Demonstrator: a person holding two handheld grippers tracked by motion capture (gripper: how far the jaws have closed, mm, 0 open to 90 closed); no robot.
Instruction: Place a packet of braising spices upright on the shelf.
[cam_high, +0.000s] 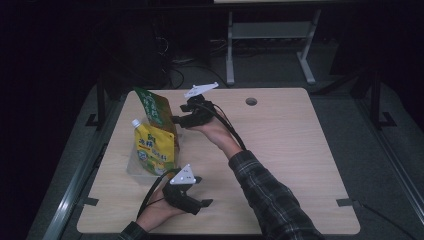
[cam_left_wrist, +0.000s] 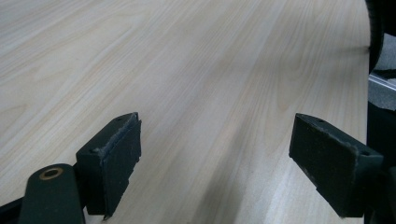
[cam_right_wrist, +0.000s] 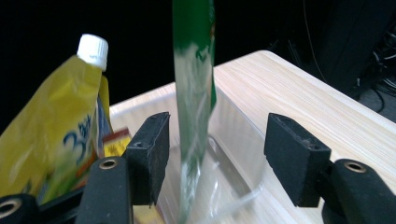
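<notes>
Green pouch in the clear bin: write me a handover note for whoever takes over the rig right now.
Right claw: open, pads not pressing; the flat green foil pouch stands on edge between its jaws, over the clear plastic bin.
Left claw: open, nothing in it, above the light wooden table, near the bin's front.
Yellow spouted pouch with a white cap: upright in the bin, in front of the green one.
Done: both pouches appear to be in the bin.
Left: probably draw the right claw clear; check the green pouch stays upright.
</notes>
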